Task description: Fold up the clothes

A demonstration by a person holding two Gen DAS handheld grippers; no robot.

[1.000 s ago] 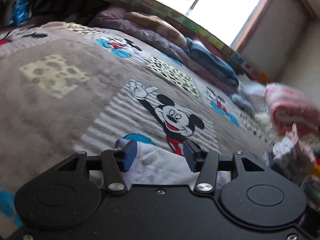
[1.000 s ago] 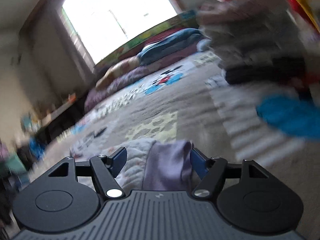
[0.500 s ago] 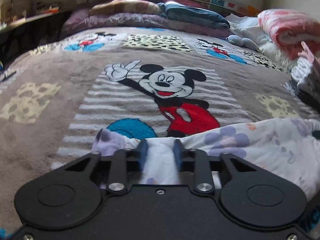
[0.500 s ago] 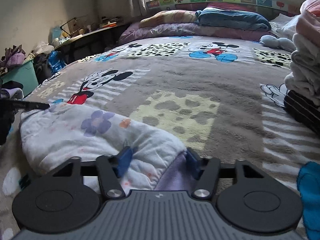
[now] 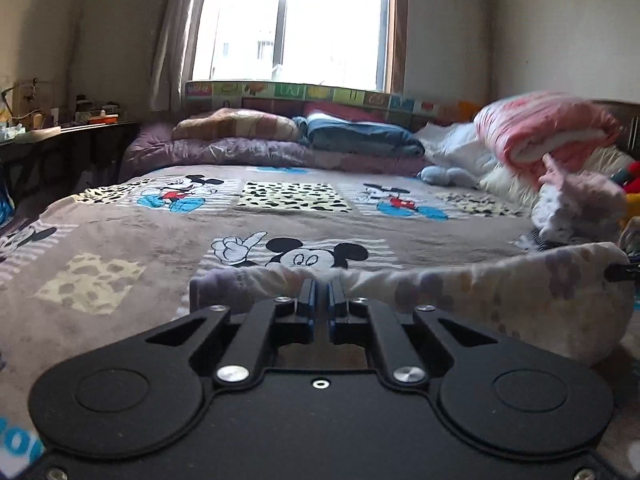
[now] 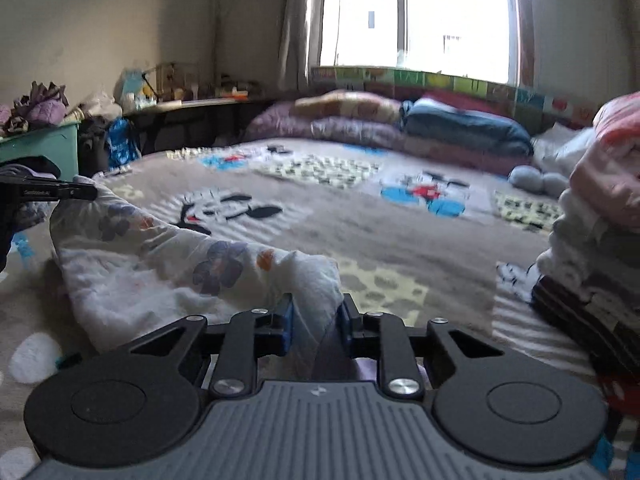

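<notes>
Left gripper (image 5: 319, 288) pinches floral garment (image 5: 500, 296) edge, jaws pressed nearly together; right gripper (image 6: 315, 312) clamps a bunched corner at 6 o'clock. Garment hangs stretched between them over Mickey Mouse blanket (image 5: 140, 240); folded clothes stack (image 6: 596, 248) at 3 o'clock.

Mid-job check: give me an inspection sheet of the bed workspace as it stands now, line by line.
Surface: Mickey Mouse blanket covering the bed.
Job's things: floral garment stretched between both tools, lifted along its top edge.
Clutter: stack of folded clothes at the right; pink quilt; bedding pile under the window.
Grippers: left tool shut on the garment's edge; right tool shut on the other end.
Cables: nothing seen.
Surroundings: bright window, cluttered desk, green bin.
</notes>
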